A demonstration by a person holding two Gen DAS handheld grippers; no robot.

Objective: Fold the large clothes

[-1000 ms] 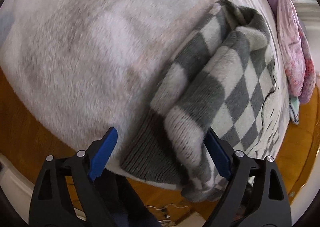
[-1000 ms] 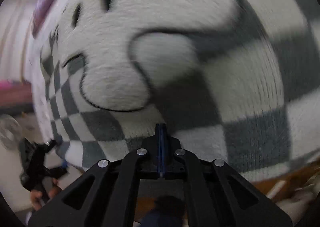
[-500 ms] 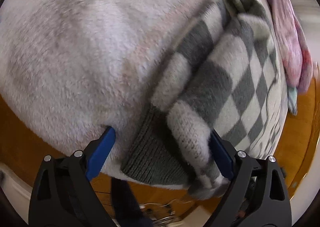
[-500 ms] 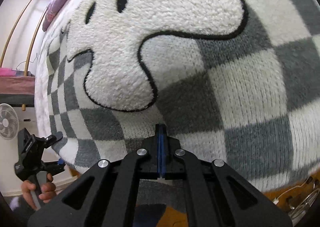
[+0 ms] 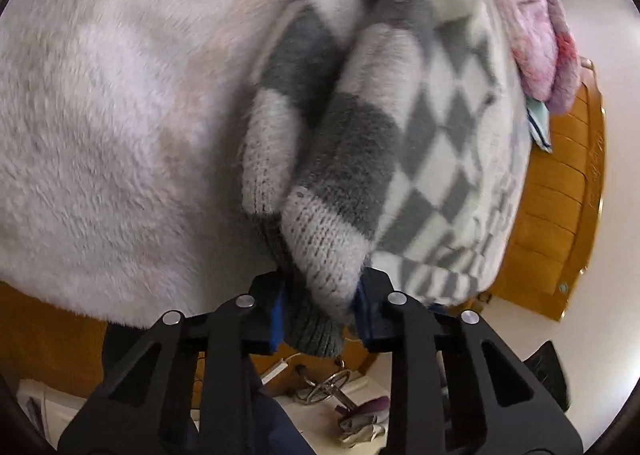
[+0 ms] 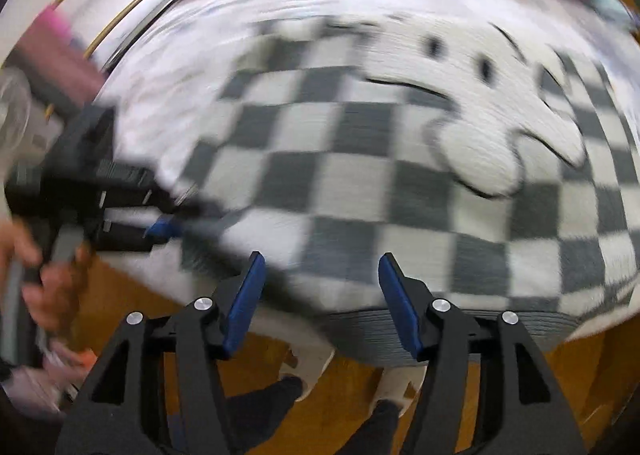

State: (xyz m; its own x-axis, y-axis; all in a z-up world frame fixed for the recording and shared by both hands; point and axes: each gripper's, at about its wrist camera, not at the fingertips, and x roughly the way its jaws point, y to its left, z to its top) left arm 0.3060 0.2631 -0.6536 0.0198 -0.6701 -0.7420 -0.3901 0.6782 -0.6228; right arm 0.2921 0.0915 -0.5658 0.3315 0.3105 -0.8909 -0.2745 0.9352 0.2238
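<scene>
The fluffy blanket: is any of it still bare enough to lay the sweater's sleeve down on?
Yes. The white fleece blanket is bare left of the checkered sweater, down to its near edge. The far right is crowded with pink bedding. The left hand-held gripper clamps the sleeve cuff.

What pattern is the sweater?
Grey-and-white checks on the sweater, with a white cartoon face; clearest in the right wrist view.

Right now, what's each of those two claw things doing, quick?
Left gripper: jaws closed on the cuff of the checkered sweater.
Right gripper: jaws open, holding nothing, at the sweater's ribbed hem.
</scene>
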